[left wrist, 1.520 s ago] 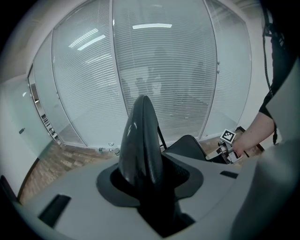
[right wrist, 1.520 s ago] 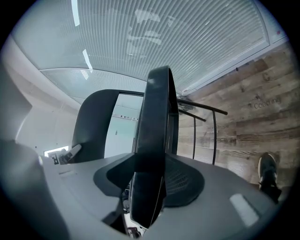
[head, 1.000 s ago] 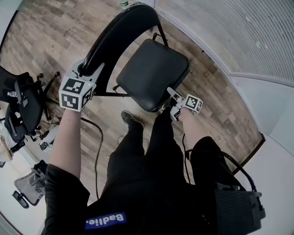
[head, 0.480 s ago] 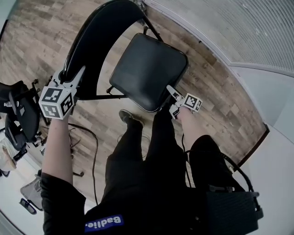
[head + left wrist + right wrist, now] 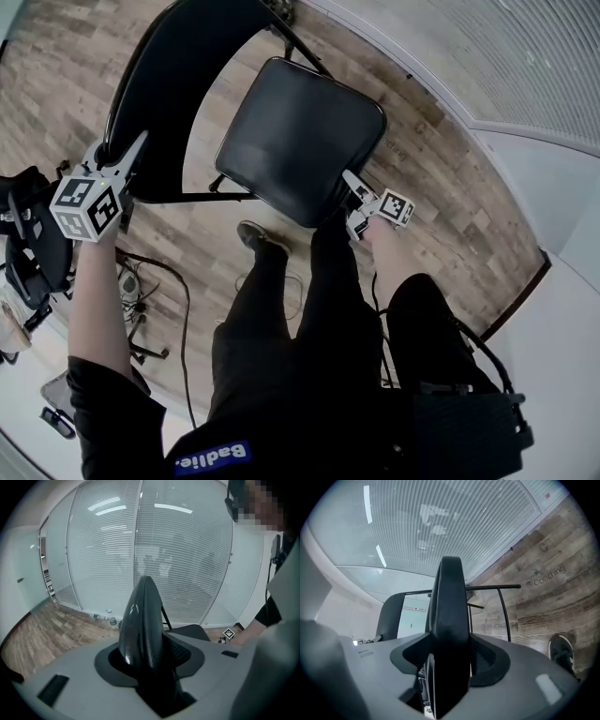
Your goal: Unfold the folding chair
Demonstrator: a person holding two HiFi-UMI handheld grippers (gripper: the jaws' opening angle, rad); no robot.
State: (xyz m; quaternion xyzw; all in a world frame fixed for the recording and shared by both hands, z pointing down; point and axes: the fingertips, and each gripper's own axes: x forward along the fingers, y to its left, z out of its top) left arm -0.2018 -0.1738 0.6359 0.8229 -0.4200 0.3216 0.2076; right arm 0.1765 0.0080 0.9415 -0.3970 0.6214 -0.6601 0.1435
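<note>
Closest in, at the bottom of the head view: dark trousers [image 5: 291, 319] and one shoe [image 5: 255, 236] planted on the wood floor [image 5: 441, 197].

Just beyond the right knee, right claw [image 5: 351, 187] set on the near right corner of the folding chair [image 5: 281, 122]. Seen along its own jaws, right claw [image 5: 450, 660] straddling the seat [image 5: 450, 620] edge-on. Jaws wide and opening, with the dark seat edge standing upright between the pads. Pads close alongside it, with only a thin pale sliver on the right side, so no firm squeeze to be seen.

Out to the left on a bare forearm [image 5: 94, 300], left claw [image 5: 129, 155] at the lower edge of the backrest [image 5: 173, 84]. In its own view, left claw [image 5: 150, 656] also wide and opening. Glossy black backrest [image 5: 143, 620] rising between the jaws like a fin, near the ribbed right pad, with a dark slot along its left side.

Chair itself directly ahead of the legs. Seat [image 5: 305, 141] lying roughly flat and facing up, backrest curving off to its left, a strip of bare floor showing between the two, thin metal frame bars joining them.

Further left on the floor, loose cables [image 5: 141, 281] and part of a black office chair [image 5: 33, 234]. Farthest back, a pale wall of slatted blinds [image 5: 525, 56] along the floor's edge, filling the background of both claw views.
</note>
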